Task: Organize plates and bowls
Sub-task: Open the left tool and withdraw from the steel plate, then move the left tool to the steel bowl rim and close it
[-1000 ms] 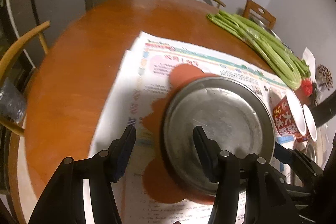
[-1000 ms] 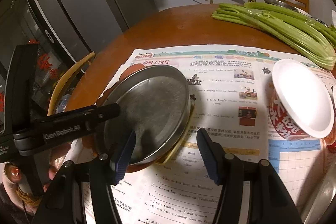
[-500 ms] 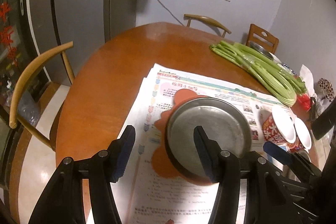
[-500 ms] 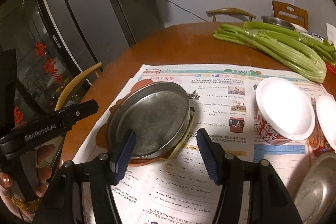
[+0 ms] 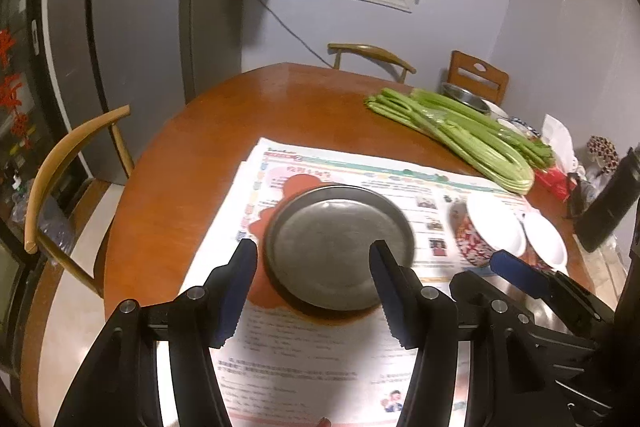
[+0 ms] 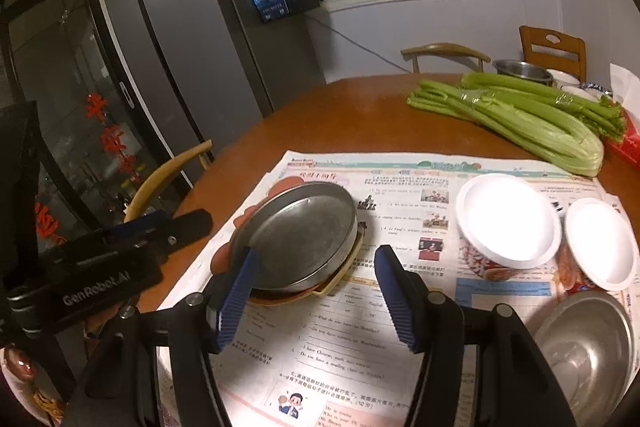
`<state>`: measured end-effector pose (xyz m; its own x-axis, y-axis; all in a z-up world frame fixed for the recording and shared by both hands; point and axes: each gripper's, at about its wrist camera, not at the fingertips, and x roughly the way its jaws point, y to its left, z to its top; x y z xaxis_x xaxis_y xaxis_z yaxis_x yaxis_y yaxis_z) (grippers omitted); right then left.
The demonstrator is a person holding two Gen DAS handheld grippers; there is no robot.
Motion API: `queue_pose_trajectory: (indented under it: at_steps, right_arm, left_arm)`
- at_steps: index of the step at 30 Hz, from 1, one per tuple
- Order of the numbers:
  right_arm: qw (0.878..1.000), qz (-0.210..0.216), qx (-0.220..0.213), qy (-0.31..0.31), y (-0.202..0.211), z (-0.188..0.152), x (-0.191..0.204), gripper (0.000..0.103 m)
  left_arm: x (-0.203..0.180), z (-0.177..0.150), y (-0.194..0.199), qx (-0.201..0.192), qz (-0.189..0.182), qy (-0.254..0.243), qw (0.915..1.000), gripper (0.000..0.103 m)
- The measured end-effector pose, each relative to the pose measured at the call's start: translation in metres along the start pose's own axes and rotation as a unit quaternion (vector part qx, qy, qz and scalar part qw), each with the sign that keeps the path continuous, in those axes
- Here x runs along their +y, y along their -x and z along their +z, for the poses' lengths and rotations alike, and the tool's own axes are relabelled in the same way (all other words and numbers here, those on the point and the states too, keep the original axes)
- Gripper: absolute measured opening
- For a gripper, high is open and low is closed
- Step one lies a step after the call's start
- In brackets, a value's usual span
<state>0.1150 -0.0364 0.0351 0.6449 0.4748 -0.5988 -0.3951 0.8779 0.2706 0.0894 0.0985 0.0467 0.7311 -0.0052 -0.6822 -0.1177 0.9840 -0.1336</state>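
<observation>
Left wrist: fingers [image 5: 244, 291] apart, empty.

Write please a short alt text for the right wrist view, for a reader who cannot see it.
A round grey metal plate sits on a small stack of dishes on a printed newspaper covering a round brown wooden table. The right gripper hangs open and empty above it. Two white bowls stand to the right.

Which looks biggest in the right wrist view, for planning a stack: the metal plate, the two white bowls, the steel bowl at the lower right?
1. Metal plate.
2. Larger white bowl.
3. Smaller white bowl.
Steel bowl: cropped and nearest, so unranked.
</observation>
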Motion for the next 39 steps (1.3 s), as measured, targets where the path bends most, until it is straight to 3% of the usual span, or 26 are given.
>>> queue_pose_trajectory:
  at_steps: [15, 25, 33, 39]
  right_arm:
    - [0.997, -0.047, -0.051, -0.020, 0.082, -0.015, -0.047, 0.061]
    - [0.992, -0.093, -0.059, -0.056, 0.125, -0.031, -0.098, 0.061]
    - [0.985, -0.149, -0.035, -0.077, 0.149, -0.054, -0.142, 0.061]
    - [0.981, -0.172, 0.021, -0.089, 0.138, -0.071, -0.170, 0.061]
  left_arm:
    - [-0.070, -0.011, 0.017, 0.003, -0.047, -0.045, 0.9979, 0.060]
    - [-0.124, -0.023, 0.009, 0.038, -0.105, -0.077, 0.9908, 0.060]
    - [-0.161, -0.036, -0.005, 0.070, -0.132, -0.101, 0.9836, 0.060]
    - [-0.192, -0.052, -0.028, 0.102, -0.154, -0.110, 0.9766, 0.060]
